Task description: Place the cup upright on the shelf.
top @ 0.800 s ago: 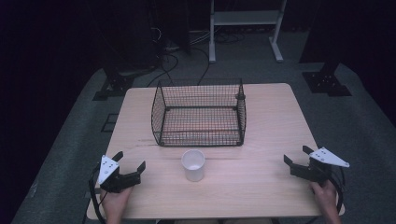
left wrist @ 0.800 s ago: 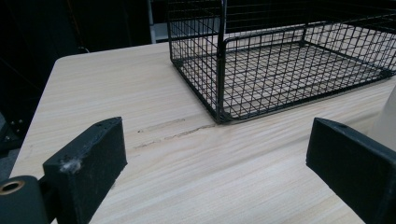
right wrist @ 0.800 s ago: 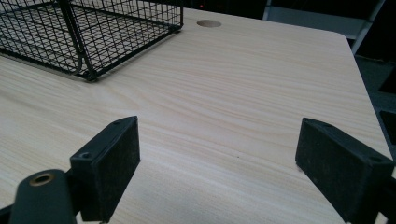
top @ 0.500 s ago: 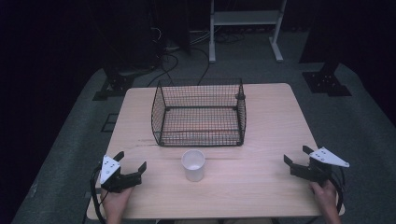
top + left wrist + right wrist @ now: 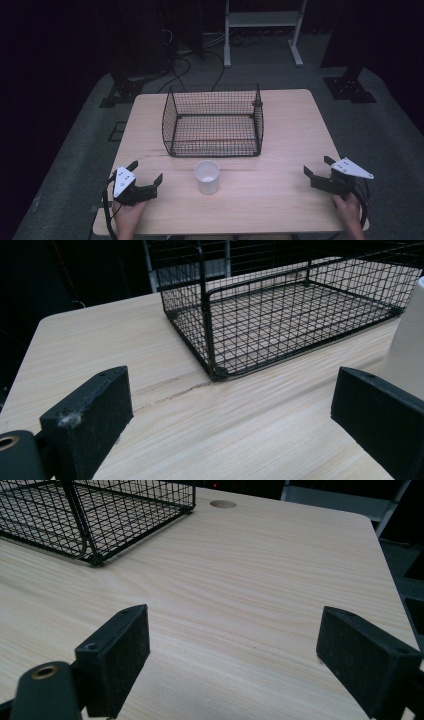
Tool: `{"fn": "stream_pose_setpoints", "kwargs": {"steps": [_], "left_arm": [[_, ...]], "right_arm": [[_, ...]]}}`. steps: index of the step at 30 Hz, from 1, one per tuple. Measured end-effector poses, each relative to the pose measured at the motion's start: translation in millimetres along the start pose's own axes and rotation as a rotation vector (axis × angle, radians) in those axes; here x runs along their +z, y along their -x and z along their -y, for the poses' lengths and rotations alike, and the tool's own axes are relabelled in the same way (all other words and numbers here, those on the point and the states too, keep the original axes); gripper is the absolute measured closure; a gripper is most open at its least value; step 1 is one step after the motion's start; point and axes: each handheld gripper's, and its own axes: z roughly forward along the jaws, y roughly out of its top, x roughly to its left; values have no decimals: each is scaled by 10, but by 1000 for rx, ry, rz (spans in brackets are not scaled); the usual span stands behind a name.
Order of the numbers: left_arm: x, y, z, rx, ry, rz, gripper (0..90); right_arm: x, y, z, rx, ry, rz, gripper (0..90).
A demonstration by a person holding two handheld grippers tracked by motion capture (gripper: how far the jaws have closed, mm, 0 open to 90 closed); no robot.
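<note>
A white paper cup (image 5: 207, 176) stands upright on the wooden table (image 5: 280, 130), just in front of a black wire basket (image 5: 214, 121) that holds nothing. My left gripper (image 5: 146, 172) rests near the table's front left corner, open, jaws wide apart with nothing between them. In the left gripper view the cup (image 5: 407, 350) shows at the right edge, beyond the right jaw, and the basket (image 5: 280, 310) lies ahead. My right gripper (image 5: 318, 166) sits at the front right, open and holding nothing. The right gripper view shows bare tabletop between its jaws and a corner of the basket (image 5: 95, 515) at upper left.
A round cable hole (image 5: 223, 503) is set in the tabletop beyond the basket. Past the table's far edge stand a white metal frame (image 5: 262, 25) and dark stands with cables on a grey floor.
</note>
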Motion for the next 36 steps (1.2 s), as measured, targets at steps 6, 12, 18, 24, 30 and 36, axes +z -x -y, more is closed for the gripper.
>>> {"fn": "stream_pose_setpoints", "kwargs": {"steps": [6,12,18,24,30,36], "left_arm": [[9,64,-41,9,15,23,24],[21,106,-70,0,33,56,24],[41,186,-98,20,37,86,24],[74,275,-123,45,32,116,24],[97,314,-131,54,27,137,24],[107,339,-134,66,35,140,24]], "right_arm": [[0,0,0,-1,0,1,130],[1,-1,0,-2,2,1,130],[3,-4,-1,-5,0,2,131],[4,-9,-2,-8,-2,2,131],[3,-7,-2,-7,0,1,130],[4,-7,-2,-7,-1,2,131]]}}
